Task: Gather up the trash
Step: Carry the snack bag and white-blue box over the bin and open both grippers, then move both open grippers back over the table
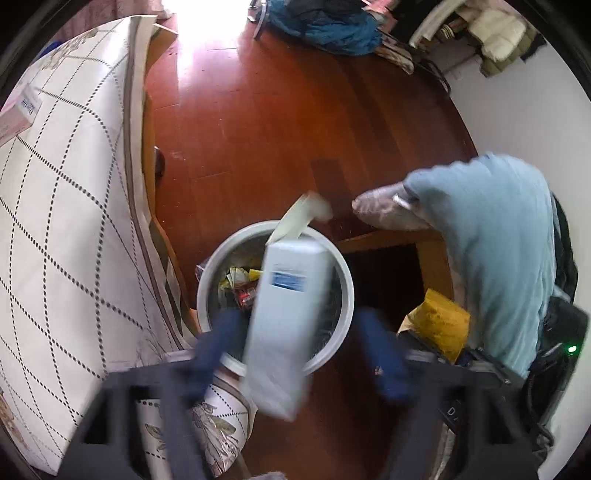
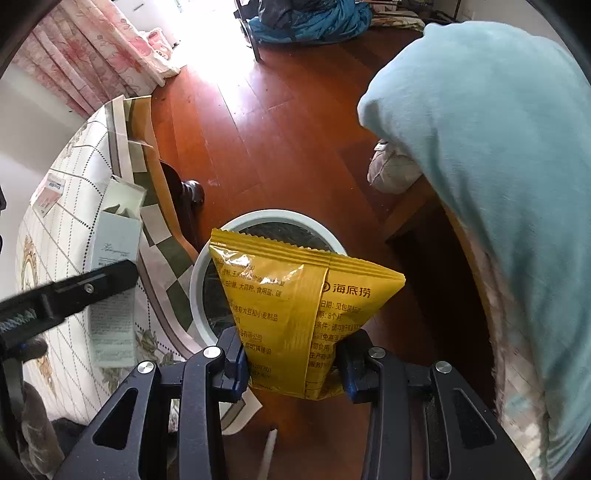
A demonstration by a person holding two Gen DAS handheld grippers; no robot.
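A round white trash bin (image 1: 334, 258) stands on the wooden floor with wrappers inside; it also shows in the right wrist view (image 2: 266, 218). In the left wrist view a pale blue carton (image 1: 284, 314), motion-blurred, hangs over the bin between the spread blue fingers of my left gripper (image 1: 299, 350), and neither finger touches it. In the right wrist view the carton (image 2: 114, 273) shows by the left gripper's arm over the table. My right gripper (image 2: 291, 358) is shut on a yellow snack bag (image 2: 295, 295), held above the bin. The bag also shows in the left wrist view (image 1: 439, 325).
A table with a dotted-grid cloth (image 1: 66, 206) lies left of the bin, with a pink box (image 1: 18, 114) on it. A chair draped with a light blue garment (image 1: 498, 251) stands right of the bin. Blue clothes (image 1: 332, 26) lie on the far floor.
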